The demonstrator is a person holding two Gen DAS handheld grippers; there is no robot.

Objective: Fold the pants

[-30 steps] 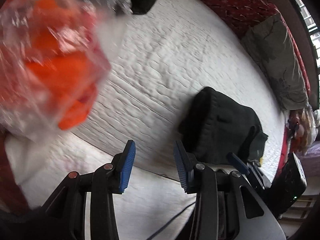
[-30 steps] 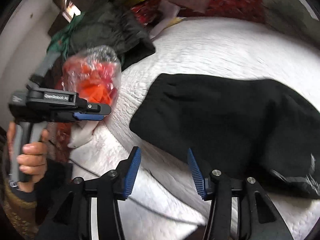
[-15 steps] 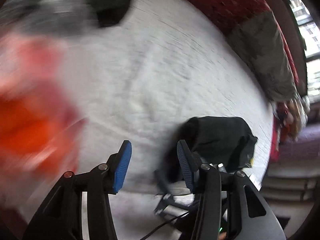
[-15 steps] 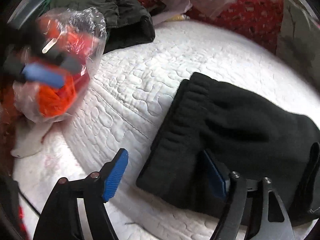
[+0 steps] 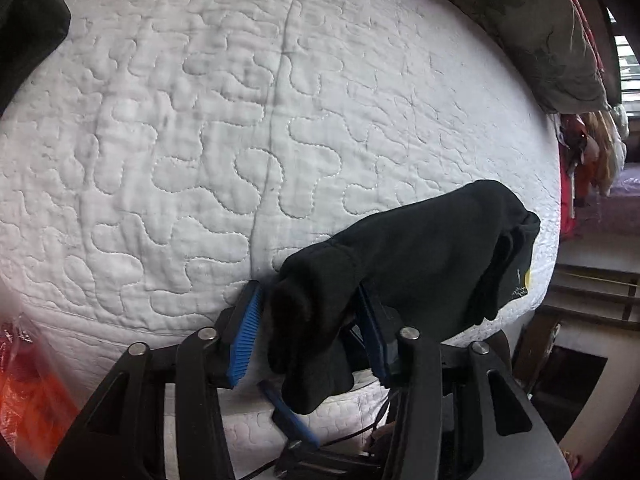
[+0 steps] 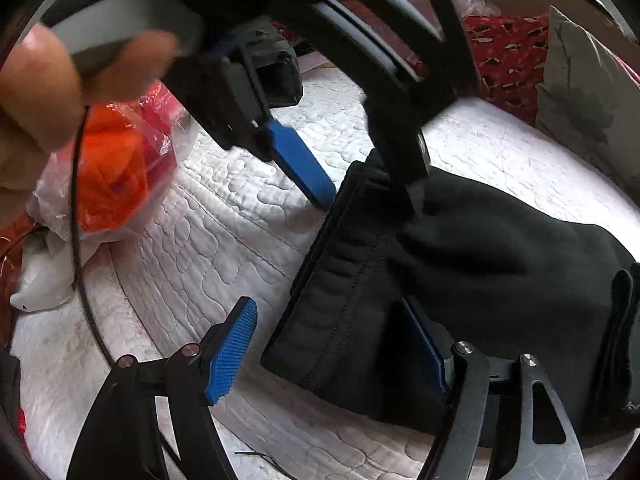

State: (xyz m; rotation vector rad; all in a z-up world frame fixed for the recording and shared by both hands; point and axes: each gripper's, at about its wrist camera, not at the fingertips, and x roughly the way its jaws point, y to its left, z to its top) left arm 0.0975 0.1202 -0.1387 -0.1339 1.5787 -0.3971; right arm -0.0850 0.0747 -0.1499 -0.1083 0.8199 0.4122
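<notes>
Our left gripper (image 5: pixel 308 320) now has the waistband end of the black pants (image 5: pixel 420 256) between its blue pads (image 5: pixel 246 334); a second ago those pads stood spread over bare quilt with the garment lying ahead of them. The fabric bunches thickly between the jaws, but we cannot tell from these views whether they have pinched it or merely straddle it.

Our right gripper (image 6: pixel 332 348) has also come in from a standoff. Its jaws are spread wide: the near pad lies on the quilt beside the waistband, while the far one is tucked under or behind the cloth edge, so nothing is clamped yet. In its view, the left gripper (image 6: pixel 352 184) reaches down onto the far corner of the same waistband.

The pants (image 6: pixel 480 280) lie in a partly folded heap on the white quilted mattress (image 5: pixel 240 120), near its edge. A plastic bag of orange items (image 6: pixel 116 172) sits off to the left, and an olive pillow (image 5: pixel 540 28) lies at the far side.

We judge that both tools have moved from approach to taking hold of the waistband corners, the setup for lifting and laying the next fold.
</notes>
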